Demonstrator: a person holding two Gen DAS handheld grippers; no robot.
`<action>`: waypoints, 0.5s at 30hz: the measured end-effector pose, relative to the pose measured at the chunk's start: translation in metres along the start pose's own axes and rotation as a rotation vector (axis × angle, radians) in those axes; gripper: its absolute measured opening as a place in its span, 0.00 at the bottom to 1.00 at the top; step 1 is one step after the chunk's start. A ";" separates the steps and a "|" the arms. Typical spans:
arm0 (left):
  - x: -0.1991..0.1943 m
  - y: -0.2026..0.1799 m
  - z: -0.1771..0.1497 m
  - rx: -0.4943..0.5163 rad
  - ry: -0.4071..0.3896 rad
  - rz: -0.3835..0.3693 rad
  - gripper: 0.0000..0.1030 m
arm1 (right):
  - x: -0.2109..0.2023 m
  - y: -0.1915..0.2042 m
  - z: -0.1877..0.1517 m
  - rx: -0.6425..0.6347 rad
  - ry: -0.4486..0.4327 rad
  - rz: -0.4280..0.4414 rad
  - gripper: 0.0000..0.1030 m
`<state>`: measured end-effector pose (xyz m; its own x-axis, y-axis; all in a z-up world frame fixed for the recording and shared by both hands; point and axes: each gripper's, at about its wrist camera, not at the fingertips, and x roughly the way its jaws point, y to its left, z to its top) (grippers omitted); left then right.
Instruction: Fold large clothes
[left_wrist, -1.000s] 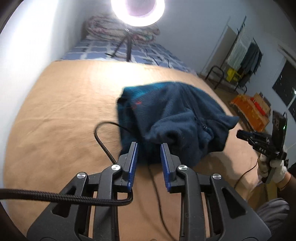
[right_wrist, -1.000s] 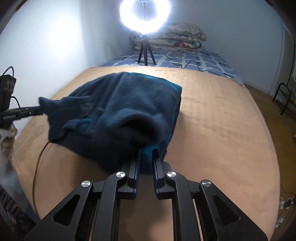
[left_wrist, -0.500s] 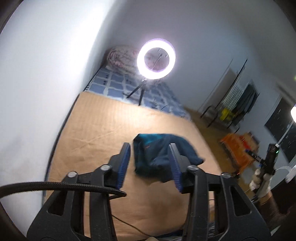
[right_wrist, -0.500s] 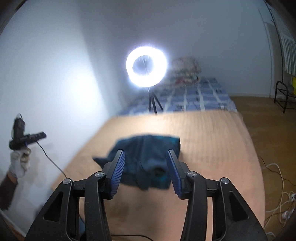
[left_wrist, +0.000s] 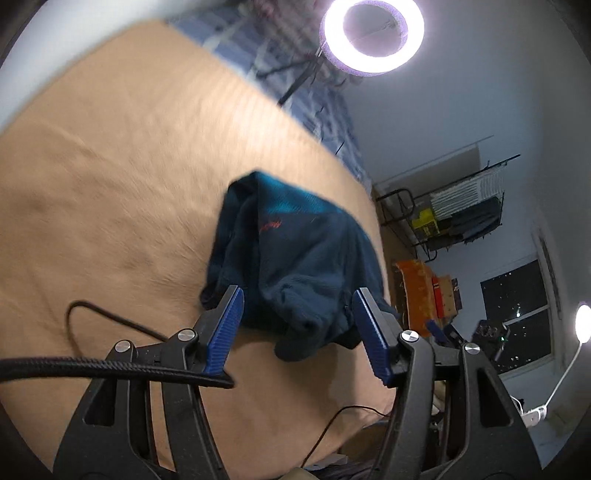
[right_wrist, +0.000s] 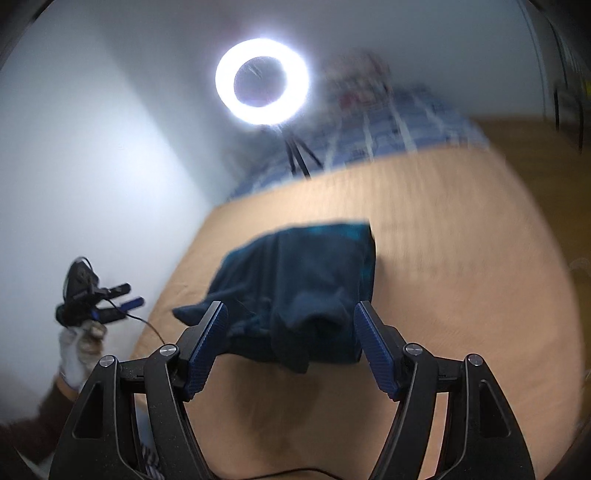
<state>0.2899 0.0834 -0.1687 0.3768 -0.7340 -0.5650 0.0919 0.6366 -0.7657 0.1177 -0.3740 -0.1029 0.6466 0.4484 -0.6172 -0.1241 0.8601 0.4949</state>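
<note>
A dark blue fleece garment (left_wrist: 299, 258) lies bunched in a rough folded heap on the tan blanket (left_wrist: 110, 184); it also shows in the right wrist view (right_wrist: 306, 288). My left gripper (left_wrist: 297, 336) is open and empty, held above the near edge of the heap. My right gripper (right_wrist: 291, 347) is open and empty, raised above the heap's other side. The left gripper shows far left in the right wrist view (right_wrist: 110, 299). Both views are blurred by motion.
A lit ring light (left_wrist: 373, 35) on a tripod stands on the checked bedding (right_wrist: 369, 129) beyond the blanket. A black cable (left_wrist: 110, 317) lies on the blanket near the left gripper. A clothes rack (left_wrist: 461, 206) and orange items (left_wrist: 417, 284) stand off the bed's right side.
Both grippers let go of the fleece, opened wide and pulled up and back from it. The heap now lies loose on the blanket.
</note>
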 end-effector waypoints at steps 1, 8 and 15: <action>0.014 0.004 0.001 -0.019 0.018 -0.006 0.61 | 0.012 -0.008 0.000 0.035 0.014 0.012 0.69; 0.092 0.031 -0.004 -0.199 0.133 -0.089 0.61 | 0.066 -0.043 -0.004 0.192 0.074 0.077 0.69; 0.119 0.035 -0.004 -0.210 0.132 -0.060 0.13 | 0.106 -0.055 -0.014 0.274 0.136 0.145 0.67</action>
<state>0.3341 0.0170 -0.2637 0.2514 -0.8021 -0.5417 -0.0887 0.5383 -0.8381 0.1821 -0.3706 -0.2040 0.5284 0.6054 -0.5952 0.0114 0.6960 0.7180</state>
